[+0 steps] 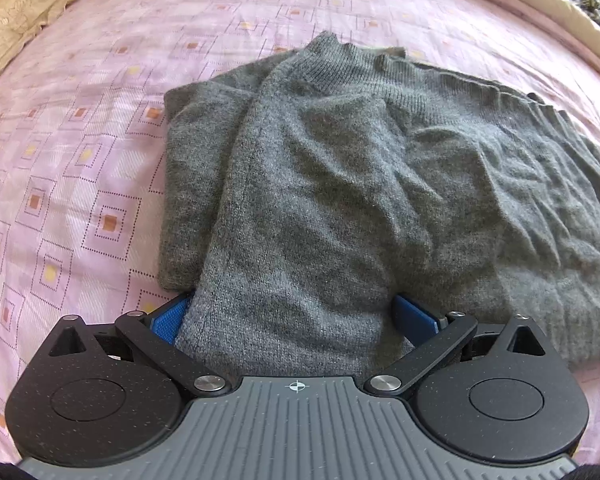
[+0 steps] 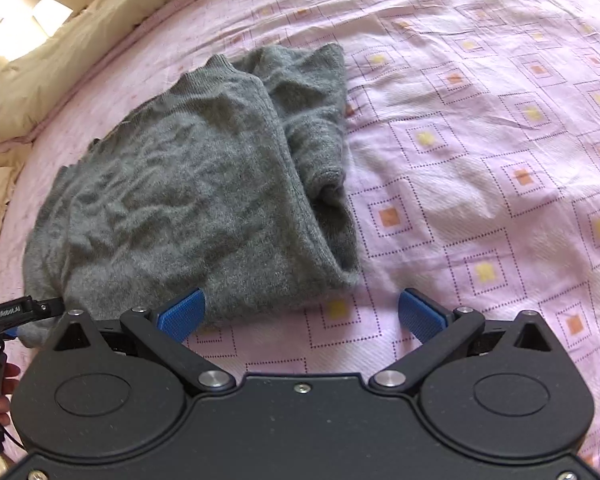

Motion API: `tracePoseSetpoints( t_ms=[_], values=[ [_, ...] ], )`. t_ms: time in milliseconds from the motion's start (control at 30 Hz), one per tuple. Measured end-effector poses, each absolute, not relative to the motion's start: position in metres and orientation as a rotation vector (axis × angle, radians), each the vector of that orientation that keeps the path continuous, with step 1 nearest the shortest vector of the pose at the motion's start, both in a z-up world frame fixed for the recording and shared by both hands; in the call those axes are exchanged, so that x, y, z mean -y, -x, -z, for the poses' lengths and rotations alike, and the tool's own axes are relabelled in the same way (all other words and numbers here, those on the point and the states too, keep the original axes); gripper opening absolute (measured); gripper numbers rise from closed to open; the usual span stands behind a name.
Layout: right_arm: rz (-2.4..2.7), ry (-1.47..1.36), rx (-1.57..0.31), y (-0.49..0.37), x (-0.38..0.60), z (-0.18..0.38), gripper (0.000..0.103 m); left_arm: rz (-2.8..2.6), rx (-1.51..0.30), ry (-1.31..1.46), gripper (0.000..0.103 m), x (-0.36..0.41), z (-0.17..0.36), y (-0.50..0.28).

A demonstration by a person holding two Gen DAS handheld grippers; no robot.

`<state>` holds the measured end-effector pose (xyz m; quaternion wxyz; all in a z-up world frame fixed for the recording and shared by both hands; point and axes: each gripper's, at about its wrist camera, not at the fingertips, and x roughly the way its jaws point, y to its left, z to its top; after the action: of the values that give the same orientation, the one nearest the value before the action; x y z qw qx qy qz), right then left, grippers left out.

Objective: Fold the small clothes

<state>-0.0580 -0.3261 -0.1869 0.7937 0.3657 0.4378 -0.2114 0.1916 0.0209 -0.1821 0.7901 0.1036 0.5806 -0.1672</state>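
Observation:
A grey knitted sweater (image 1: 340, 184) lies partly folded on the pink patterned bedsheet (image 1: 80, 160), with one sleeve laid lengthwise over its body. My left gripper (image 1: 294, 316) is open; its blue fingers (image 1: 172, 316) stand wide apart on either side of the sweater's near end, which fills the gap between them. In the right wrist view the same sweater (image 2: 180, 200) sits to the left. My right gripper (image 2: 302, 312) is open over bare sheet, its left finger (image 2: 182, 312) touching the sweater's near edge. Part of the left gripper (image 2: 20, 308) shows at the far left.
A cream pillow (image 1: 16, 12) lies at the far left of the bed, and a cream quilt (image 2: 60, 48) runs along the far edge. The pink sheet (image 2: 500, 200) stretches wide to the right of the sweater. A hand (image 2: 4, 392) holds the other tool.

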Motion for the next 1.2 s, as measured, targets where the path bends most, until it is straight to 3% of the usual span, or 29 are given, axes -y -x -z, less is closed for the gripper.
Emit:
tracePoseSetpoints(
  t_ms=[133, 433, 900, 1200],
  values=[
    [0.421, -0.775, -0.9, 0.064, 0.325, 0.188, 0.103, 0.334, -1.332, -0.198, 0.099, -0.016, 0.17, -0.2],
    [0.309, -0.784, -0.888, 0.073, 0.335, 0.188, 0.103, 0.404, -1.194, -0.279, 0.098, 0.045, 0.129, -0.18],
    [0.202, -1.088, -0.843, 0.085, 0.381, 0.199, 0.103, 0.415, -1.26, -0.399, 0.102, 0.098, 0.175, -0.194],
    [0.137, -1.058, -0.797, 0.052, 0.402, 0.2, 0.103, 0.412, -1.249, -0.392, 0.103, 0.098, 0.178, -0.194]
  ],
)
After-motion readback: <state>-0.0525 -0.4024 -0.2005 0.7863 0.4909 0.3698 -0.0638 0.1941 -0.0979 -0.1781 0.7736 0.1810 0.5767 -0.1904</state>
